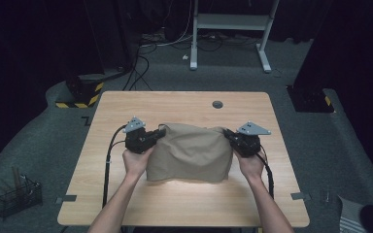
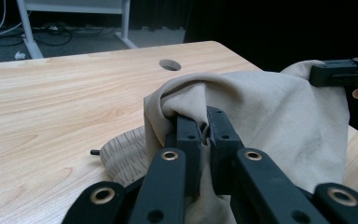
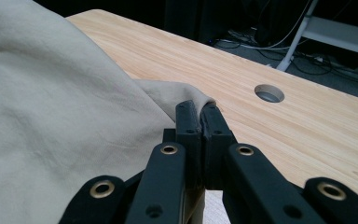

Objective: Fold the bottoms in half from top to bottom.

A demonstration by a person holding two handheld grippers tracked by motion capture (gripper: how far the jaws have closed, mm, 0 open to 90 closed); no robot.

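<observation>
The wooden counter (image 1: 184, 204) takes up the centre of the high view, set on a dark grey floor (image 1: 39, 145). A round cable hole (image 1: 217, 104) sits in the counter's upper middle part.

In the middle of the counter a beige cloth (image 1: 189, 153) hangs raised between the two hands, its top edge stretched from left to right and its lower edge near a bright patch of wood in the lower centre. In the left gripper view the cloth (image 2: 270, 112) bunches up in the centre and right of the frame; in the right gripper view the cloth (image 3: 60, 130) covers the left half.

A white metal frame (image 1: 230, 29) stands on the floor at the top centre of the high view, with cables beside it. A black wire basket (image 1: 18, 196) sits on the floor at the lower left.

The left hand-held gripper (image 1: 161, 133), at the left end of the cloth, has its jaws clamped narrowly on a fold of the fabric. The right hand-held gripper (image 1: 227, 135), at the right end, pinches the other corner between closed jaws.
</observation>
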